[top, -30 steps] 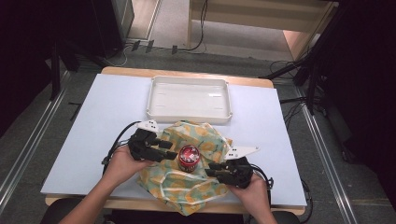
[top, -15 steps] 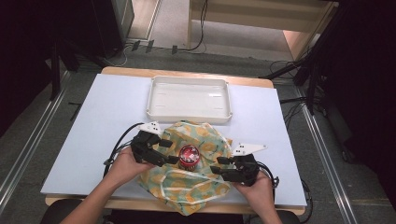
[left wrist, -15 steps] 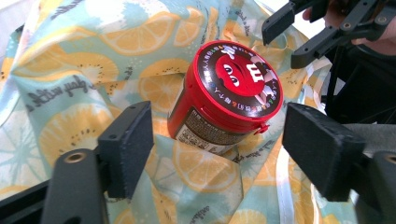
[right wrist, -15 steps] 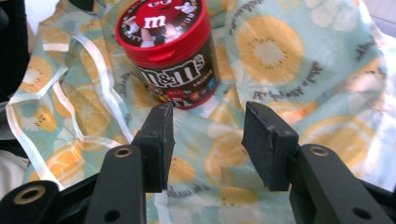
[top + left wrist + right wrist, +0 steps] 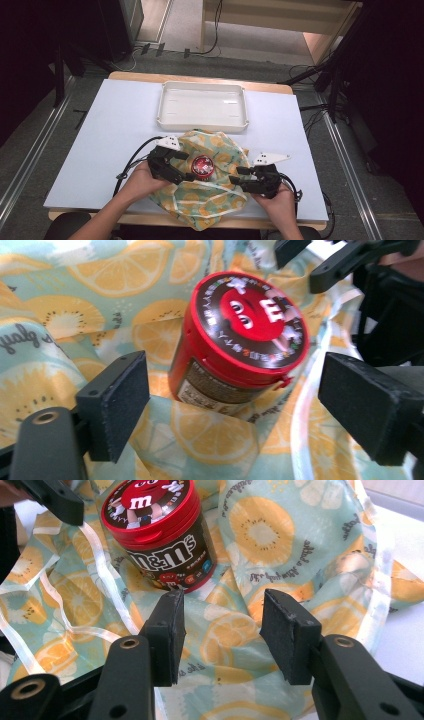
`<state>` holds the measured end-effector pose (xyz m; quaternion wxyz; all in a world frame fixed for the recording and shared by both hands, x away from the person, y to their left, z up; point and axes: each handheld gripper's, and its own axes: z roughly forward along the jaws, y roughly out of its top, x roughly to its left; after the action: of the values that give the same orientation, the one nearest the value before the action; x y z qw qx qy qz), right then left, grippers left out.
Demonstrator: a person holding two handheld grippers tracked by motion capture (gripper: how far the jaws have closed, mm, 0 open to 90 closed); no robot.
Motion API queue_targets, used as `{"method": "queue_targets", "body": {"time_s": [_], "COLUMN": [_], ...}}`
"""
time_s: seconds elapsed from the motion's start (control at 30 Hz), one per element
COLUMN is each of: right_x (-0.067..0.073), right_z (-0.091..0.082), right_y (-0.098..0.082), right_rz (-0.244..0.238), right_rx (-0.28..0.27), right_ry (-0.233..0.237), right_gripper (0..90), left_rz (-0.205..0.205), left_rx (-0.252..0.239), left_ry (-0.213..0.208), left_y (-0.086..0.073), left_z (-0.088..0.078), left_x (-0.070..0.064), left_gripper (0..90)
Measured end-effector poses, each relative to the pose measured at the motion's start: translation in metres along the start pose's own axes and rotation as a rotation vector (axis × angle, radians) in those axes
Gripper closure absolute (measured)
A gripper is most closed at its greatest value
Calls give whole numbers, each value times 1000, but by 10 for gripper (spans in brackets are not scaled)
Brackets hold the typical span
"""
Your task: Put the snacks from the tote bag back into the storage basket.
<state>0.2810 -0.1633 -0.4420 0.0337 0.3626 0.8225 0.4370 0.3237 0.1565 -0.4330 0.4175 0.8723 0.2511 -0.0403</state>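
Observation:
A jar point(image 5: 202, 166) with a red lid and a dark printed label stands upright in the middle of a citrus-print cloth point(image 5: 220, 150) spread on the table. My left gripper point(image 5: 186, 166) is just left of the jar. Its jaws have just been opening and stand wide, with the jar point(image 5: 240, 340) ahead between them and the pads off it. My right gripper point(image 5: 236, 176) lies on the cloth to the jar's right. Its jaws have also just been opening, and only loose cloth point(image 5: 280, 545) is between them, with the jar point(image 5: 160, 535) beyond.
A white tray point(image 5: 202, 102) with nothing in it sits behind the cloth at the table's far side. The pale blue tabletop point(image 5: 110, 130) is bare to the left and right. Cables trail from both grippers toward the near edge.
Both grippers' jaws have spread wider beside the jar. The cloth now lies looser and flatter around it. The hands have hardly shifted.

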Motion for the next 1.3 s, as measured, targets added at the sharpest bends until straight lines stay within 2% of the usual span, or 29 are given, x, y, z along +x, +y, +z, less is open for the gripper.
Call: {"method": "queue_targets", "body": {"time_s": [0.23,0.37,0.5,0.7,0.83,1.03,1.17,1.3], "right_x": [-1,0,-1,2,6,13,22,25], "right_z": [2,3,4,8,13,19,28,31], "right_y": [0,0,-1,-2,-4,-9,-14,-17], "right_rz": [2,0,3,3,-5,-9,-25,-21], "right_rx": [5,6,7,23,38,66,113,130], "right_ry": [5,6,8,22,37,63,76,89], "right_gripper": [520,520,520,530,573,696,786,799], "left_rz": [21,22,45,39,38,35,49,54], "left_rx": [-3,-7,10,12,21,7,14,13], "left_ry": [11,-4,4,-2,-6,-13,-10,-9], "left_y": [-3,-2,-3,-4,-3,-3,-2,-1], "left_z": [8,12,15,22,26,30,35,40], "left_x": [1,2,0,1,1,0,-1,-1], "left_gripper": [107,108,115,124,129,140,141,142]}}
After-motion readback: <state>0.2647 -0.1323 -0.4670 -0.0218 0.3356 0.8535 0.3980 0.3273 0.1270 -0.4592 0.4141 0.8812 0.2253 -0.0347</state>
